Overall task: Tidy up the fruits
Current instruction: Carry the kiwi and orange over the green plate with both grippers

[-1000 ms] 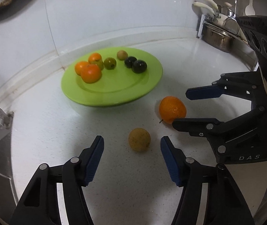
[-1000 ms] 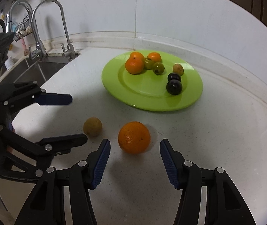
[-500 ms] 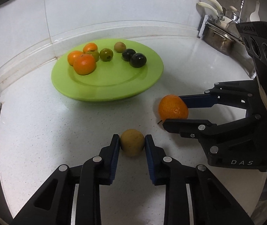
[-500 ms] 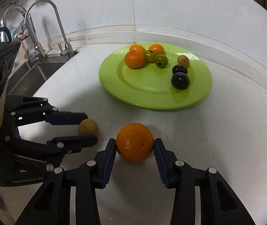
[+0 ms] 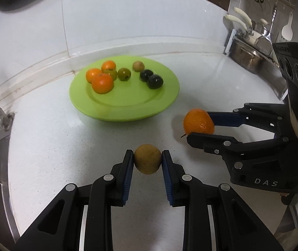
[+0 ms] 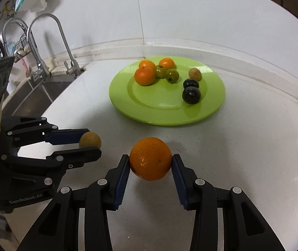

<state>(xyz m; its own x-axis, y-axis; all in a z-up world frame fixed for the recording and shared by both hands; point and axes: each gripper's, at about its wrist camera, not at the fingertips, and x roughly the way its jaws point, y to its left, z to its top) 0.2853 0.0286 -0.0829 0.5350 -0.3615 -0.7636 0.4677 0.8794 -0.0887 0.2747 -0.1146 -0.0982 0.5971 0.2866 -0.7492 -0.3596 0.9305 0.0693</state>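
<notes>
My left gripper (image 5: 147, 160) is shut on a small yellow-brown fruit (image 5: 147, 159), held just above the white counter. My right gripper (image 6: 151, 163) is shut on an orange (image 6: 151, 161), also lifted slightly. Each gripper shows in the other's view: the right one (image 5: 199, 125) with its orange (image 5: 198, 123) at right, the left one (image 6: 90, 144) with the brown fruit (image 6: 90, 139) at left. Ahead lies a green plate (image 5: 128, 108) (image 6: 169, 115) holding three oranges, two green fruits, two dark plums and a small brown fruit.
A sink (image 6: 33, 92) with two taps (image 6: 69, 62) lies left of the plate. A steel pot (image 5: 247, 58) and hanging utensils stand at the far right. White tiled walls meet in a corner behind the plate.
Both grippers closed from open onto their fruits, the left on the brown fruit and the right on the orange. Both fruits have since been lifted a little off the counter.
</notes>
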